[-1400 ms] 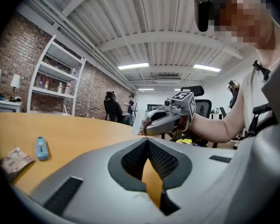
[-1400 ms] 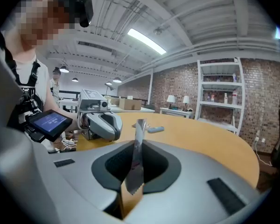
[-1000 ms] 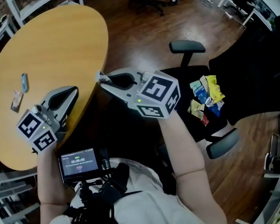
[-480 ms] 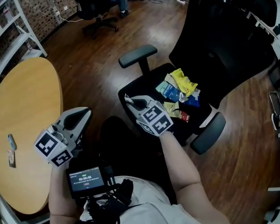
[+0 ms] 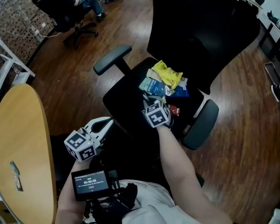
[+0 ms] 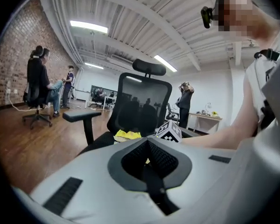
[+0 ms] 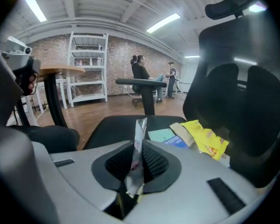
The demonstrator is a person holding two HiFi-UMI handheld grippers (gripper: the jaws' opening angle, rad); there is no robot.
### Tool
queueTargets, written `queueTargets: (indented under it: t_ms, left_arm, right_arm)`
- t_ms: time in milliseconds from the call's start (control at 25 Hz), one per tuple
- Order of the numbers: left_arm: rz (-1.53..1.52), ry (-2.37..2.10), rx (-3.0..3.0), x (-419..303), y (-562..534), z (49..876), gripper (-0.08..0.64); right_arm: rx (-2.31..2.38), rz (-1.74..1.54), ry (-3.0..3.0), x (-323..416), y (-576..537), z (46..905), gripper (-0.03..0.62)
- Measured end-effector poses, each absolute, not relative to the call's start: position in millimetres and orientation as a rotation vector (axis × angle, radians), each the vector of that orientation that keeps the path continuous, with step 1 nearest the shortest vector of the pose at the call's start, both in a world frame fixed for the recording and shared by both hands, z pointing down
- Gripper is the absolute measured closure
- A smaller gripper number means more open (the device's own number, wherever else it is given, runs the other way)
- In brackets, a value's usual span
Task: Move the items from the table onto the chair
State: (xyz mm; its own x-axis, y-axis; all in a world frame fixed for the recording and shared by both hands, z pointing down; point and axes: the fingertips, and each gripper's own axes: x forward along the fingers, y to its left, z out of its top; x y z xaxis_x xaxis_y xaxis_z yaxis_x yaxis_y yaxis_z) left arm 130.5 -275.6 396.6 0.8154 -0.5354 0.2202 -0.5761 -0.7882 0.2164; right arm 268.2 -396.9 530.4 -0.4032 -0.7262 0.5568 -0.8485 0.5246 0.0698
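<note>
1. At the far left, the round wooden table carries two small items near its edge. They are too small to identify.
2. The left gripper hangs low between the table and the chair, just in front of the person's lap. In the left gripper view its jaws meet at the tips, with nothing between them.
3. The black office chair stands in the middle, with the front of its seat toward the person.
4. The right gripper is over the seat and tilts down toward the pile. Its jaws are closed on a thin silvery sachet. The sachet stands edge-on between the pads and sticks out past the tips. Whether it touches the seat cannot be told.
5. The pile lies on the seat near the backrest: a yellow packet, teal and blue packets, and a small red packet just right of the right gripper's marker cube.
</note>
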Motion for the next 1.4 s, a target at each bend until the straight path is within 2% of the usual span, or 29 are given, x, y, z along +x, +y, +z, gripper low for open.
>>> queueTargets:
  t_ms: [120,240,400,640,800,840,920,960,1000,1080,1280,1400]
  left_arm:
    - [0.212,-0.802,2.669,146,-279,420,0.549]
    - [0.209,-0.762,2.636,160,-279,436,0.549]
    - [0.232,-0.725,2.63,166,-272,444,0.549]
    - [0.191,-0.749,2.604,162,-269,442,0.549]
    - [0.16,-0.767,2.614,155,-269,420,0.549]
    - [0.165,-0.772,2.623,152,-264,417,0.551]
    - [0.201,-0.802,2.655,144,-258,414,0.551]
    - [0.212,-0.823,2.669,140,-258,410,0.551]
    - [0.2,-0.843,2.678,135,-260,403,0.551]
    - [0.118,-0.881,2.689,125,-269,378,0.551]
    - [-0.045,-1.021,2.687,80,-275,313,0.551]
    - [-0.08,-1.097,2.703,52,-267,279,0.551]
  right_arm:
    - [1.3,0.408,-2.216,281,-398,551,0.549]
    - [1.344,0.428,-2.218,291,-400,558,0.512]
    - [1.42,0.458,-2.148,305,-404,570,0.394]
    - [1.617,0.328,-2.094,335,-414,544,0.393]
    - [1.564,0.332,-2.278,308,-419,516,0.393]
    - [1.524,0.362,-2.336,297,-414,516,0.396]
    - [1.453,0.398,-2.424,275,-403,517,0.456]
    - [1.424,0.398,-2.459,265,-398,513,0.523]
    - [1.395,0.392,-2.497,255,-394,506,0.564]
    - [1.324,0.368,-2.573,233,-389,488,0.584]
    - [1.032,0.206,-2.776,156,-363,423,0.587]
    - [0.881,0.224,-2.935,113,-348,365,0.588]
